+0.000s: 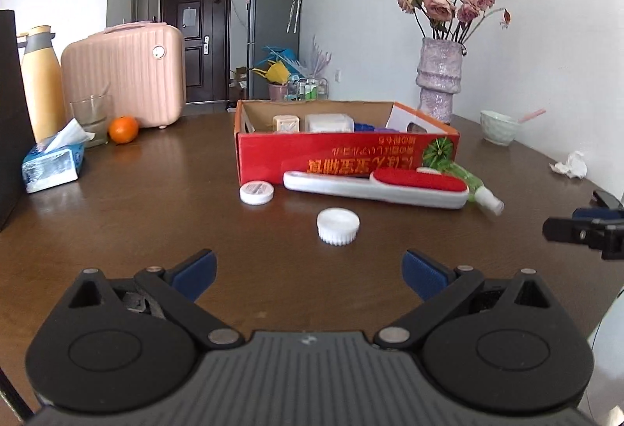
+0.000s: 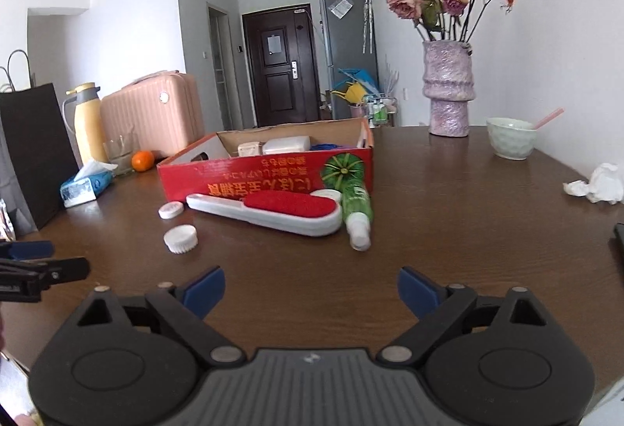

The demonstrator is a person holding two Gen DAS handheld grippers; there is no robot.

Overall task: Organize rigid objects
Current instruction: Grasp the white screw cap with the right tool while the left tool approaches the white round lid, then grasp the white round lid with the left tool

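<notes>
Left gripper (image 1: 308, 272): jaws released, empty; ribbed white cap (image 1: 338, 225) just ahead, centred. Straddle cap squarely. Right gripper (image 2: 311, 289): released, empty; spray bottle (image 2: 355, 211) ahead.

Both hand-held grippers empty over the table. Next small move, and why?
Probably ease the left hand-held gripper forward onto the ribbed white cap: it lies loose straight ahead of the open jaws, outside the red box. The right hand-held gripper faces the green bottle.
</notes>
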